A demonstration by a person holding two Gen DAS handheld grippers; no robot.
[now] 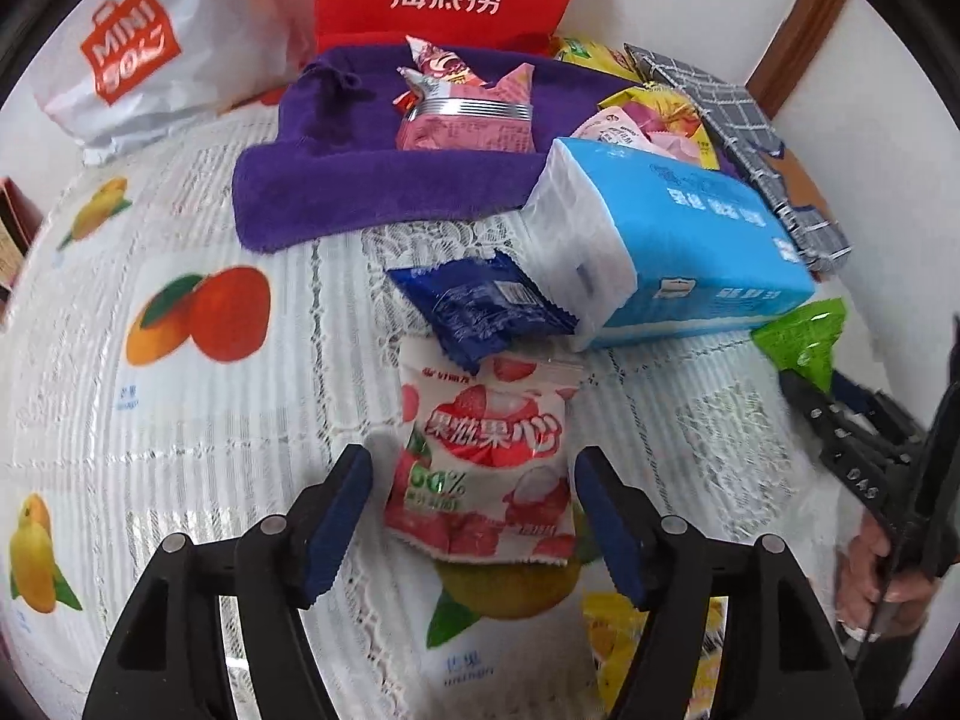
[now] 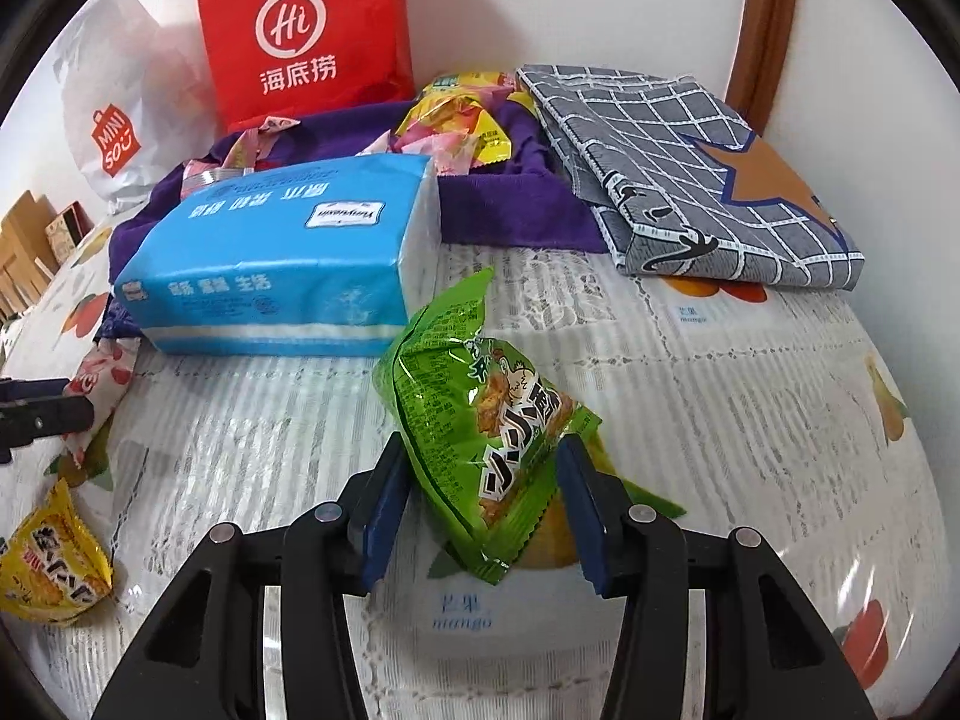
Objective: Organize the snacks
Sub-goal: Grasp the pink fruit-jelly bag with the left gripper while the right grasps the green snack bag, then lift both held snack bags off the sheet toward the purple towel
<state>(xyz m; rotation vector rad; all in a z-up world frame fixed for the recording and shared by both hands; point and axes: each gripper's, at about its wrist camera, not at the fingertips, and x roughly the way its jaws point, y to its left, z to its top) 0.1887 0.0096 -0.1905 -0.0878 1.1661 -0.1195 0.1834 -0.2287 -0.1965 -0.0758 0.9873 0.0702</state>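
Observation:
My left gripper [image 1: 474, 510] is open, its blue pads on either side of a red and white lychee snack packet [image 1: 486, 456] lying on the table. A dark blue packet [image 1: 480, 309] lies just beyond it. My right gripper [image 2: 480, 498] is shut on a green snack packet [image 2: 480, 414], lifted off the table; it shows in the left wrist view [image 1: 804, 339] too. A purple towel [image 1: 372, 192] at the back holds a pink packet [image 1: 465, 120] and yellow packets [image 2: 462, 120]. A yellow packet [image 2: 51, 570] lies at the left.
A blue tissue pack [image 2: 270, 264] lies mid-table against the towel. A grey checked folded cloth [image 2: 690, 174] lies at the back right. A red bag [image 2: 300, 30] and a white Miniso bag [image 2: 114, 126] stand by the wall. The fruit-print tablecloth [image 2: 750, 420] covers the table.

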